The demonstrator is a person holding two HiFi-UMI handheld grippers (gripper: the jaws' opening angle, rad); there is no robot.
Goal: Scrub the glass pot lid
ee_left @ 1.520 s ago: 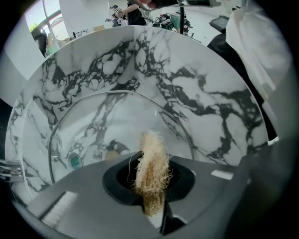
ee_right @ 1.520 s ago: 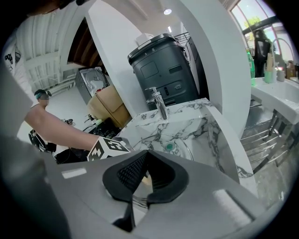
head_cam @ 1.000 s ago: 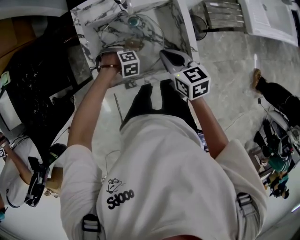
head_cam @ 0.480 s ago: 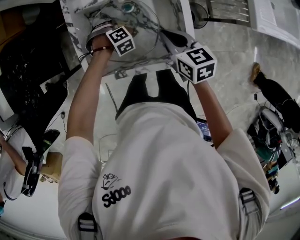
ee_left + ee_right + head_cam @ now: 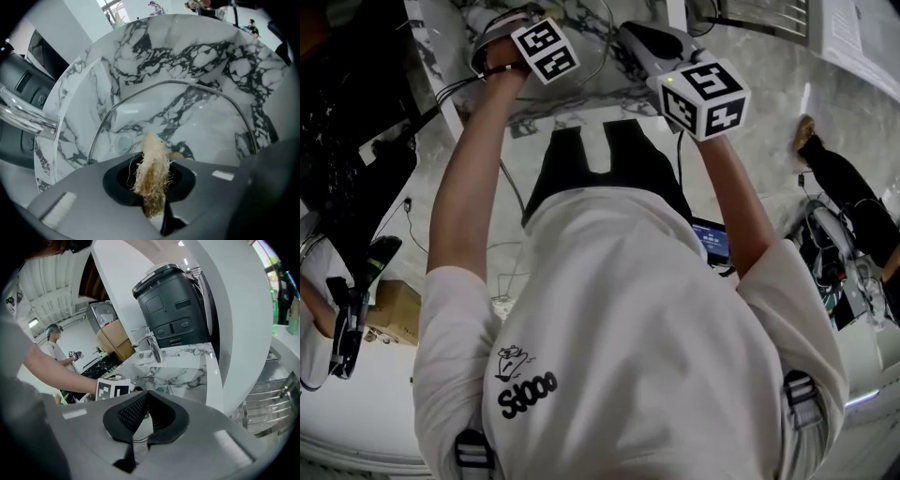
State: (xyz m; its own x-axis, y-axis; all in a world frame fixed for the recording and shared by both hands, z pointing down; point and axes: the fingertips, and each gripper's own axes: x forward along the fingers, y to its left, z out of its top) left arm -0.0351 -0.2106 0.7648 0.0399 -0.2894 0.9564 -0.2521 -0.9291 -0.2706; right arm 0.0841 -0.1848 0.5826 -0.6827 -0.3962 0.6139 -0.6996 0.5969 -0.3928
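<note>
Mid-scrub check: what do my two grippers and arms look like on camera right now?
The left claw and right claw have black textured pads set in smooth grey bodies. Each gripper carries a white cube with black square markers: left cube, right cube. The person wears a white T-shirt with short sleeves; dark cables trail from the left gripper.

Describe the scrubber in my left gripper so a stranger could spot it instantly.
Find the marble sink, then the glass lid in it. Before that lid, the left gripper pinches the scrubber: a pale, straw-coloured tuft of fibres, the only hairy thing.
</note>
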